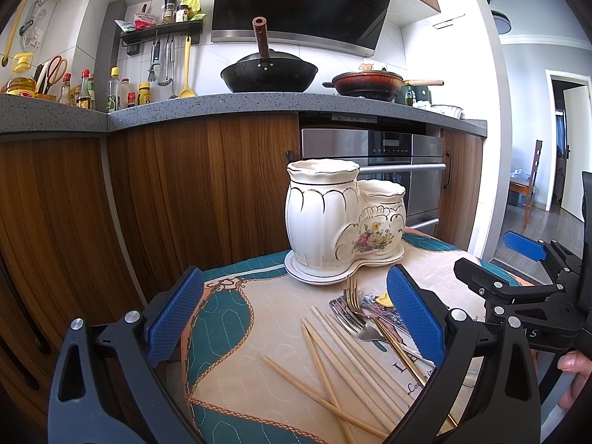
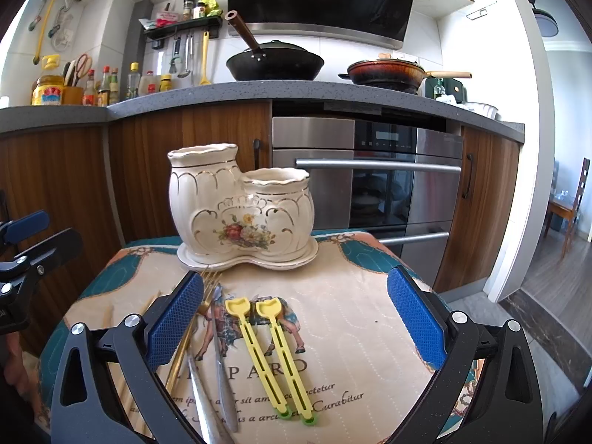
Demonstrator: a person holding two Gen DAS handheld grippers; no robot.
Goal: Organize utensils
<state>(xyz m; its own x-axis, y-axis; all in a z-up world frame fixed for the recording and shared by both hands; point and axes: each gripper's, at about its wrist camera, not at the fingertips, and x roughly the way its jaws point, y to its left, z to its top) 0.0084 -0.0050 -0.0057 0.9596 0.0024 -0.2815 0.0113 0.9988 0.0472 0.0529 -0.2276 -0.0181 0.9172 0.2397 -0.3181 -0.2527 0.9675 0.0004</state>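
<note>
Quilted teal-and-beige cloth [image 2: 355,296] on a small table, utensils loose, nothing sorted yet.

White ceramic two-cup holder with gold trim and flowers [image 2: 236,211] stands empty at the far edge. Before it lie pale wooden chopsticks [image 1: 333,362], silver and gold metal forks [image 1: 355,307] and two yellow plastic scoop sticks [image 2: 273,355]. Left gripper [image 1: 296,318] and right gripper [image 2: 296,318] hover over them, jaws spread wide, holding nothing. I judge the first pick comes next: lower, close on one piece.
</note>
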